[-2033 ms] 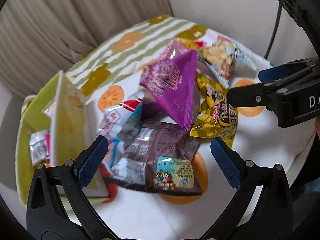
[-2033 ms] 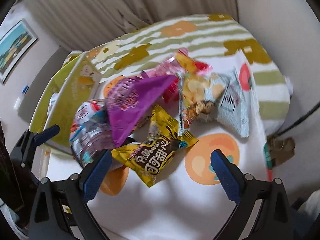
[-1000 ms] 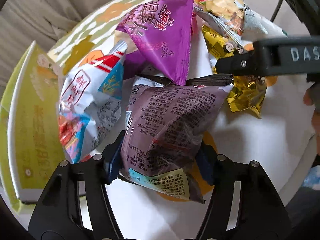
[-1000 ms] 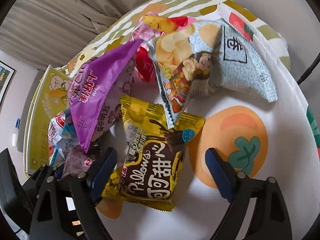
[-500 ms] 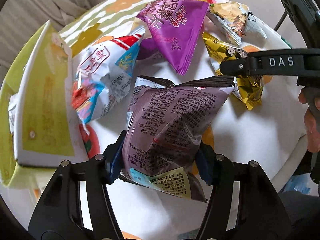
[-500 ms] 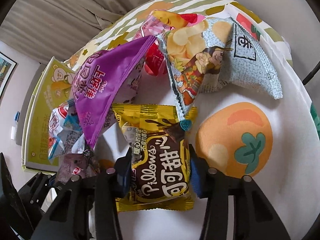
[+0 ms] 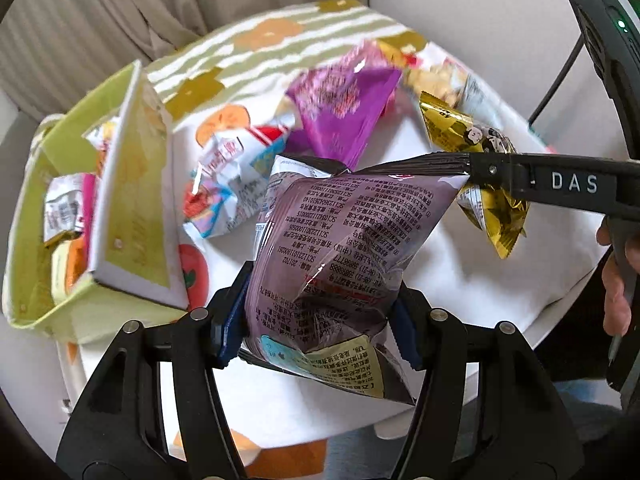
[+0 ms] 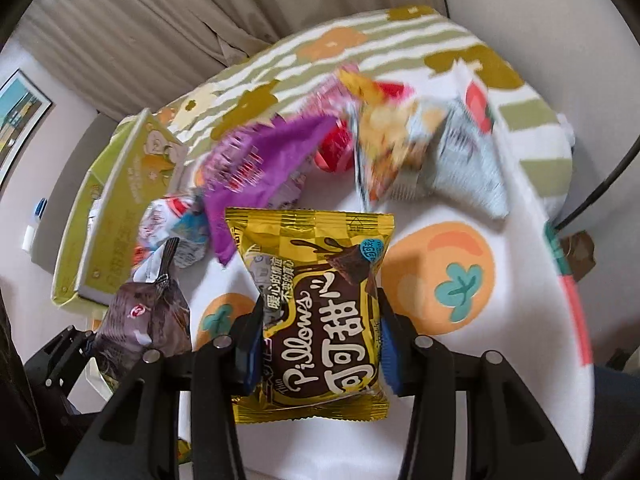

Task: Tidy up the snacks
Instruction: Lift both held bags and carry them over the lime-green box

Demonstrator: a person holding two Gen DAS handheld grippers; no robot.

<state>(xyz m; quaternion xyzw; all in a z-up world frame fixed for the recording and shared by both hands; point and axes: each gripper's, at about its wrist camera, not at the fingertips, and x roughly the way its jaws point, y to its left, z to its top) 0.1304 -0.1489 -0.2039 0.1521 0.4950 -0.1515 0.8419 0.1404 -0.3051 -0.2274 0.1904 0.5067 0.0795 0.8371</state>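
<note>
My left gripper (image 7: 318, 320) is shut on a dark purple snack bag (image 7: 344, 240), which hangs above the table. My right gripper (image 8: 320, 340) is shut on a yellow "Pillows" cocoa bag (image 8: 316, 272), also lifted off the cloth. In the left wrist view the yellow bag (image 7: 496, 216) hangs from the right gripper's finger at the right. The right wrist view has the dark bag (image 8: 148, 320) at the lower left. A bright purple bag (image 7: 340, 116), a white, red and blue bag (image 7: 228, 196) and a pale blue chips bag (image 8: 420, 160) lie on the table.
A green box (image 7: 132, 200) with its lid up stands at the table's left, small packets inside. The tablecloth (image 8: 440, 280) has orange fruit prints and green stripes. A person's hand (image 7: 616, 280) is at the right edge. A black cable (image 8: 600, 184) runs past the right side.
My right gripper closed on the yellow bag, which it stood open around a second ago. Both grippers have risen, lifting their bags clear of the pile.
</note>
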